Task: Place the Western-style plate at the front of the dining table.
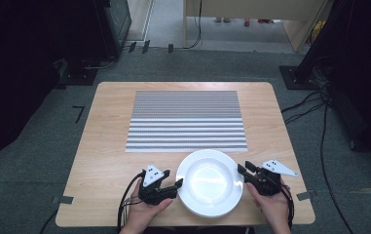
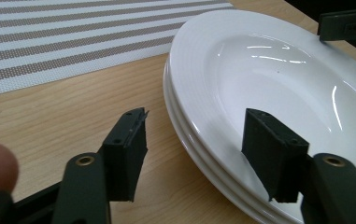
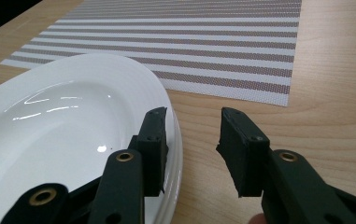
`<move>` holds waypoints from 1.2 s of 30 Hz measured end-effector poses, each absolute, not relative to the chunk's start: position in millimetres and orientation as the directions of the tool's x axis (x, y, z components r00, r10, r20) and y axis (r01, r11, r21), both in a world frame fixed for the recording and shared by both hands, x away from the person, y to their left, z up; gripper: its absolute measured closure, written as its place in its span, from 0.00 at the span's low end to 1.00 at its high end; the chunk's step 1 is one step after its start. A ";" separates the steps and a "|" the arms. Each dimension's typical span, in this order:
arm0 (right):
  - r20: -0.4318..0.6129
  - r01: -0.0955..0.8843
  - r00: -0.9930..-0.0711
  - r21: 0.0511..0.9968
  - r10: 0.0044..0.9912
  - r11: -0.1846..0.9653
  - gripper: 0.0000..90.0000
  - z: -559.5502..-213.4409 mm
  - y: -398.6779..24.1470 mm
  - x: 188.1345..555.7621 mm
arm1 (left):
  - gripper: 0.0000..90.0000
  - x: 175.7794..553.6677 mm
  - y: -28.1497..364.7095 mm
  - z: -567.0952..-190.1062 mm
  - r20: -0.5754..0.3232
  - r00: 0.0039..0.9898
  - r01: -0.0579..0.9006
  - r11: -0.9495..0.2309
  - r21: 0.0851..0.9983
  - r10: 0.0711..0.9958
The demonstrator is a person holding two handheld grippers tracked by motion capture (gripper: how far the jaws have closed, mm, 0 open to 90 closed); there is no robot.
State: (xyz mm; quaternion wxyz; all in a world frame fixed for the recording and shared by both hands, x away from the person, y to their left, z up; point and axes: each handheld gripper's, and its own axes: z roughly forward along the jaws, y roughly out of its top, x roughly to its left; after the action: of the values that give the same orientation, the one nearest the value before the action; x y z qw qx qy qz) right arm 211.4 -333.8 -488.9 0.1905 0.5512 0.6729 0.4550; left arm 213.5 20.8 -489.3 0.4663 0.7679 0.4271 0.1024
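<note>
two hand-held grippers flank a stack of white plates at the near edge of a light wooden table. plates: deep, glossy, round; the left gripper view shows three rims one upon another, so at least three in the stack. position: near-centre of the table, just in front of a grey-and-white striped placemat, whose near edge runs close to the far rim of the plates.

left gripper: held in the person's left hand, at the left rim of the stack. jaws spread wide, gripping nothing. in the left gripper view one jaw stands over the bare wood outside the rim, the other over the sloping inner rim of the top plate; whether that jaw touches the china cannot be told.

right gripper: held in the person's right hand, at the right rim of the stack. jaws parted, gripping nothing. in the right gripper view one jaw sits at the plate rim, seemingly over its edge, the other over bare wood beside it.

surroundings: grey carpet floor with black cables; dark equipment at both sides.
</note>
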 end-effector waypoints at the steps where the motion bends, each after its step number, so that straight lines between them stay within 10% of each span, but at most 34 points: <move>1: 0.251 0.569 -0.317 0.822 0.915 -0.029 0.71 -489.1 -334.0 211.2 | 0.48 213.3 20.8 -489.5 -0.242 0.618 0.560 -0.203 0.803 0.748; 36: 0.422 0.657 -0.298 0.741 0.856 -0.137 0.84 -490.1 -336.5 212.0 | 0.52 211.5 17.7 -494.3 -0.309 0.639 0.593 -0.196 0.781 0.704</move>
State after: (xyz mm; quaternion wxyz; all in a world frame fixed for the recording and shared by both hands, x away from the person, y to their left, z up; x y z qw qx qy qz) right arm 212.0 -336.5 -490.1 0.1040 0.5833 0.6487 0.4776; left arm 211.5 17.7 -494.3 0.4745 0.7710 0.4206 0.0583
